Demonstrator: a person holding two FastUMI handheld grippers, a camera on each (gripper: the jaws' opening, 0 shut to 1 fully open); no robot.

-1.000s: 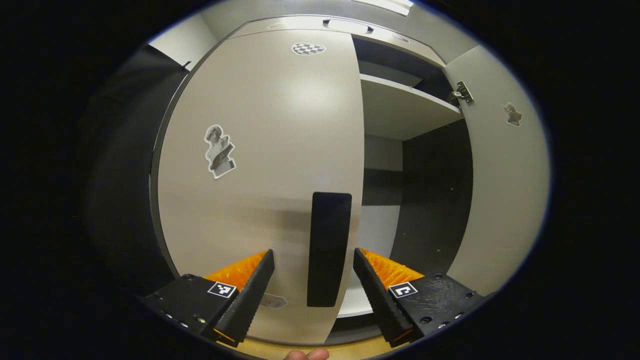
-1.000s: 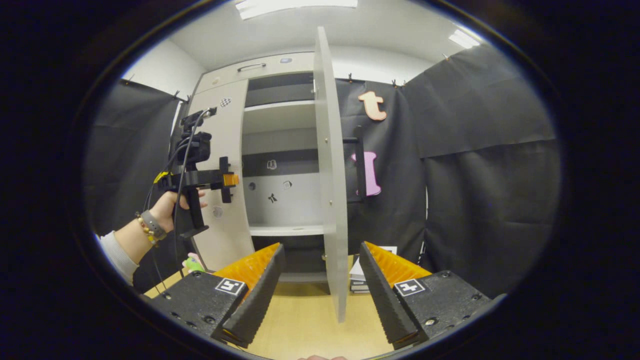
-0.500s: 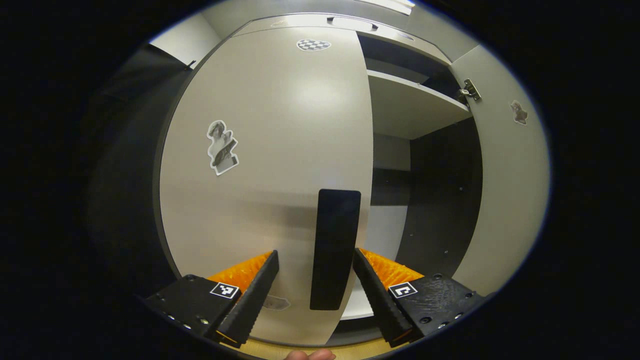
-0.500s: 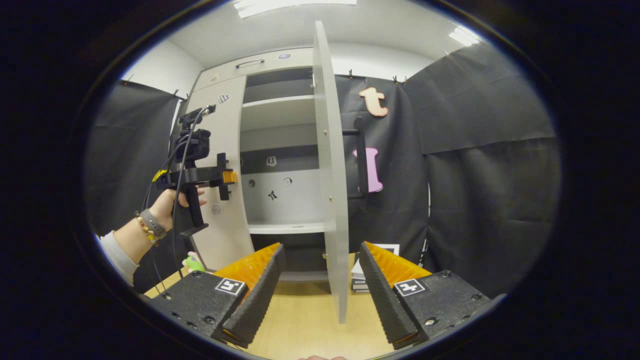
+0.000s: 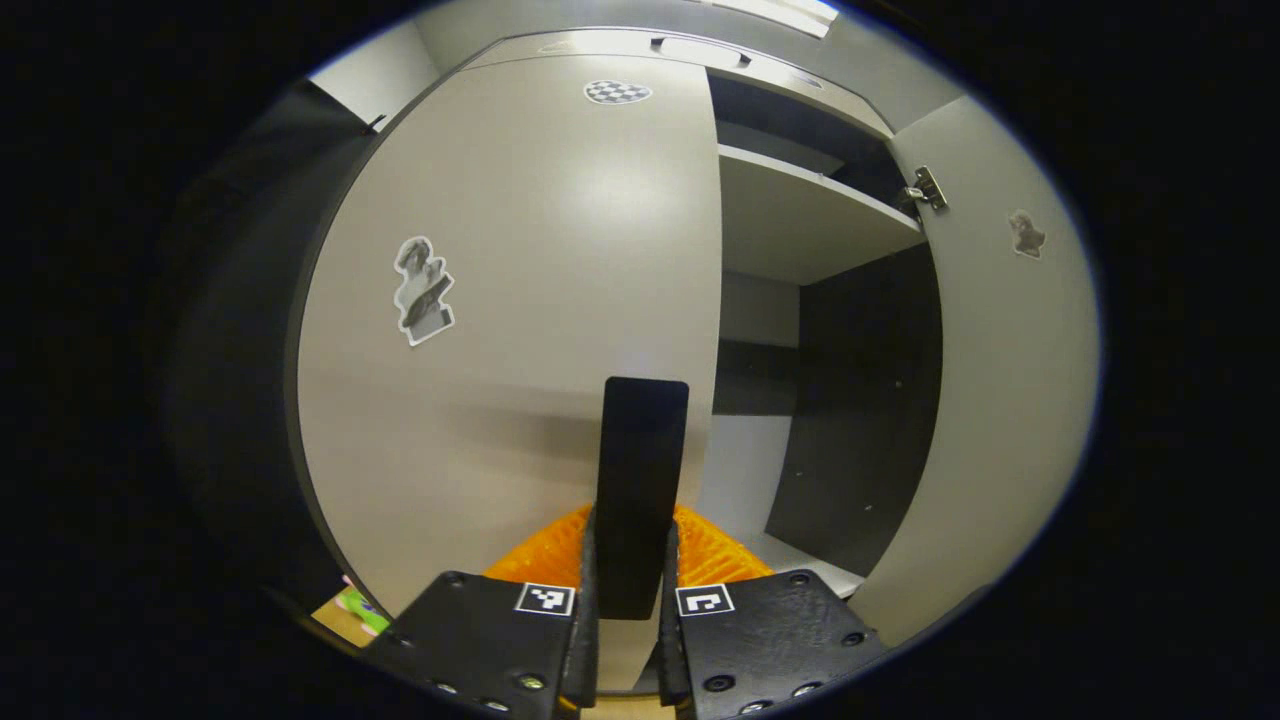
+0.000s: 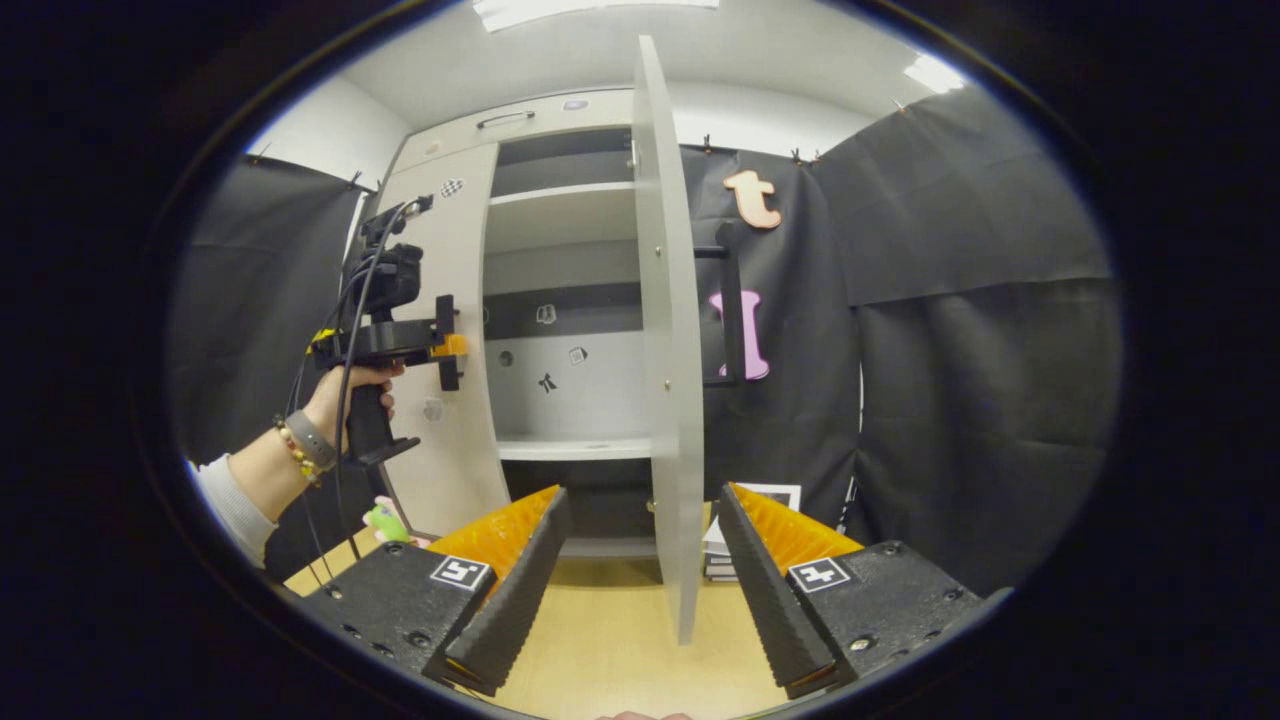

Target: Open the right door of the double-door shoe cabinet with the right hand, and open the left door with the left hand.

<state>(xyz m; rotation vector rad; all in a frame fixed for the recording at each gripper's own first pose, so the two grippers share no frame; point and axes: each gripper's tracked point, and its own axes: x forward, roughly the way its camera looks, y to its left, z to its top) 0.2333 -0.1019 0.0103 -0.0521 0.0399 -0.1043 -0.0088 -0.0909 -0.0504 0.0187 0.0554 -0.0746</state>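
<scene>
left gripper [image 5: 628,590] has closed on left door handle [image 5: 640,490] | right gripper [image 6: 635,570] wide, straddling right door [image 6: 668,400] edge

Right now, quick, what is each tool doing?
Left tool: closed on the left door's black handle.
Right tool: open, holding nothing; the right door stands edge-on past its fingers.

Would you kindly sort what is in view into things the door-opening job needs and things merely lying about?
Job:
- left door, closed
- its black handle, pinched by the left gripper
- right door, swung open
- right gripper, open

Lying about:
- stack of papers on the floor
- small green toy
- stickers inside the cabinet
</scene>
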